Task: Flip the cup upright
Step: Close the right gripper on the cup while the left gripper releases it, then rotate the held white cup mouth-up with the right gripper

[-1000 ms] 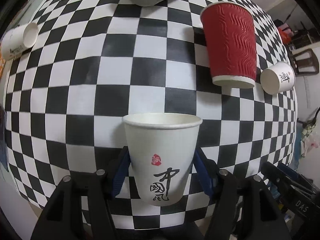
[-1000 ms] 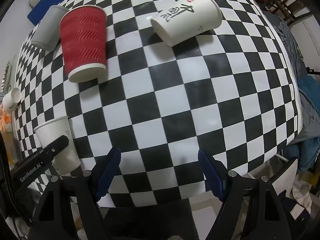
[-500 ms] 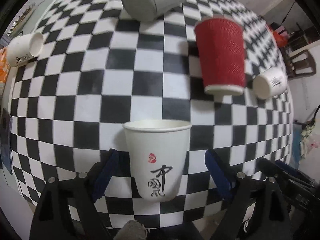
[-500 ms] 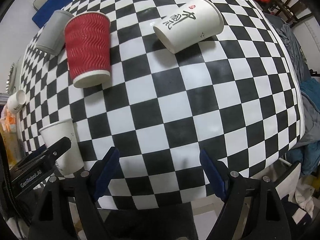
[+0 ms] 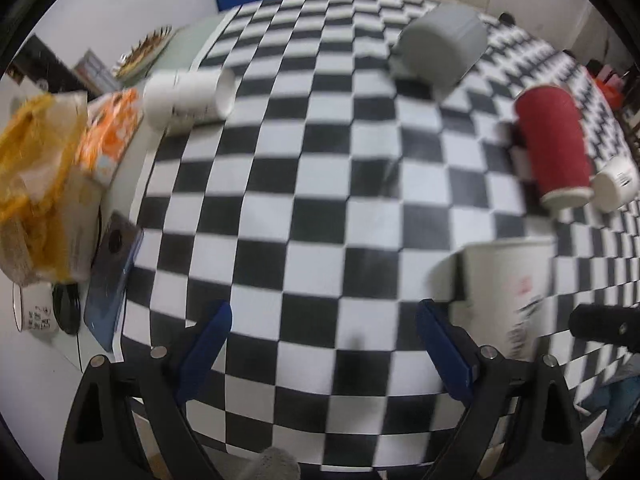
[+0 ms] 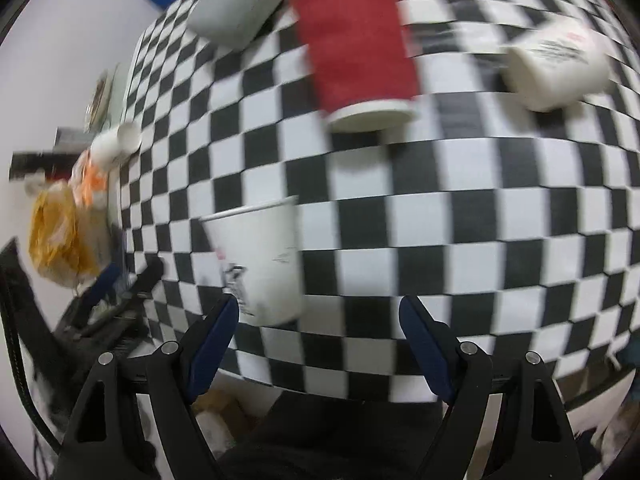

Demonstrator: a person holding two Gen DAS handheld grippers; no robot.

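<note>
A white paper cup with black characters [image 5: 508, 296] stands upright on the checkered table, just right of my left gripper [image 5: 324, 340], which is open and empty. In the right wrist view the same cup [image 6: 260, 264] stands left of centre, just above the left finger of my open, empty right gripper [image 6: 320, 328]. A red ribbed cup [image 5: 554, 148] [image 6: 360, 44] lies on its side. Another white printed cup [image 5: 616, 182] [image 6: 556, 64] lies on its side to the right. A small white cup [image 5: 188, 96] lies on its side at the far left. Both views are blurred.
A grey cup [image 5: 440, 48] [image 6: 240, 0] lies on its side at the back. Off the table's left edge [image 5: 160, 136] are an orange bag [image 5: 36, 184], an orange packet [image 5: 112, 136], a phone [image 5: 114, 276] and a mug [image 5: 34, 312].
My left gripper has let go of the upright white cup, drawn back and swung left, so the cup now stands outside its right finger. My right gripper has swung left toward that cup.
</note>
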